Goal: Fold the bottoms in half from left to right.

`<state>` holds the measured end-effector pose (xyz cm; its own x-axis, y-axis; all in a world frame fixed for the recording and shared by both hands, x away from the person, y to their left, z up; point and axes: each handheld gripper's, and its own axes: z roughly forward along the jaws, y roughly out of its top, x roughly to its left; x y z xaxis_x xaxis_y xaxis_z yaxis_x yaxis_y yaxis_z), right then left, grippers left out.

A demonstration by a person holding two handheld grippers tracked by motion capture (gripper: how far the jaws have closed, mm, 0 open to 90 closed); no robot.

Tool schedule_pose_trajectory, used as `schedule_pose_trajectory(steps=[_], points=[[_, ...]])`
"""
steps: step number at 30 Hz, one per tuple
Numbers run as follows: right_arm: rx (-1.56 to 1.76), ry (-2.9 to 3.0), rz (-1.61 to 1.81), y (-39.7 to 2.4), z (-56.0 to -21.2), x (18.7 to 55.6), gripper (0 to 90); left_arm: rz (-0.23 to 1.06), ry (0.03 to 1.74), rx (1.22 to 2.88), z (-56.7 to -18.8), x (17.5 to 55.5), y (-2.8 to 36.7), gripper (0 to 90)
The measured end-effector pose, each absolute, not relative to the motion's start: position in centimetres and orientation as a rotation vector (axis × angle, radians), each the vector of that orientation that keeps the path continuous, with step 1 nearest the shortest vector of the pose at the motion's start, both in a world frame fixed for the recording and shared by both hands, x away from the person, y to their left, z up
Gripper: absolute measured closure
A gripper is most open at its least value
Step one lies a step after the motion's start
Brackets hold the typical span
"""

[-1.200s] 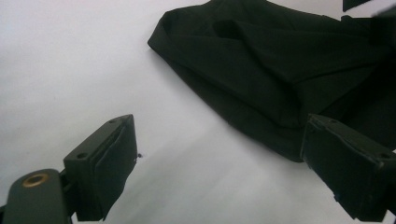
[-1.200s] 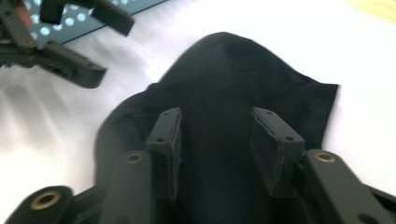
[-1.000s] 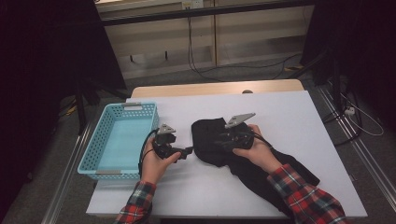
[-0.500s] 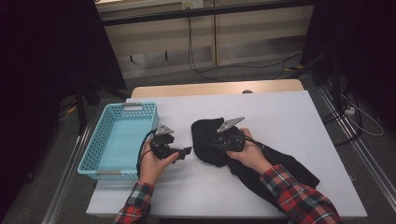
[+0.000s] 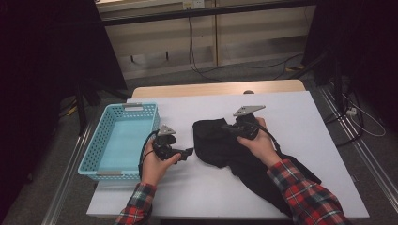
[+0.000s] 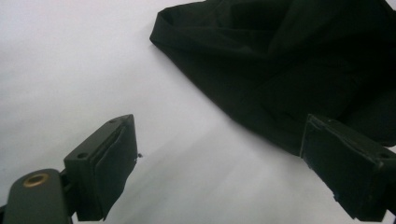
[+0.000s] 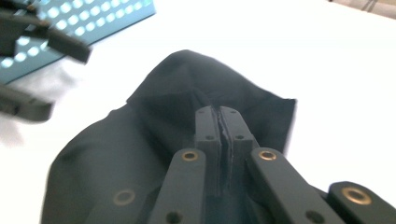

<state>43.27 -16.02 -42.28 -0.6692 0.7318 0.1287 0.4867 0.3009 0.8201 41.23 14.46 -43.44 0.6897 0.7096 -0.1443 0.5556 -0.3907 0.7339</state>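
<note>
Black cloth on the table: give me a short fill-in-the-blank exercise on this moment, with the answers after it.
1. The right gripper is shut on the black ____.
2. The left gripper has its jaws ____, with nothing between them.
3. The basket left of the cloth is ____ in colour.
4. The person's sleeves have a red ____ pattern.

Missing words: cloth; open; blue; plaid

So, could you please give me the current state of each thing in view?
black cloth: crumpled on the white table, a fold pinched.
right gripper: just closed, shut on the cloth.
left gripper: open, holding nothing, beside the cloth's edge.
blue basket: upright, empty.
</note>
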Motion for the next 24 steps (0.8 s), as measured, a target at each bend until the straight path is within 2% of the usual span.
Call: schedule_pose_trajectory(steps=[12, 24], points=[[1.253, 2.155, 1.236, -18.1, -44.3, 47.2, 87.8, 0.233, 0.961, 2.101, -43.9, 41.9, 13.5, 12.7], [1.298, 2.195, 1.178, -18.2, -45.7, 48.0, 87.1, 0.225, 0.948, 2.105, -44.2, 42.7, 12.4, 18.5]])
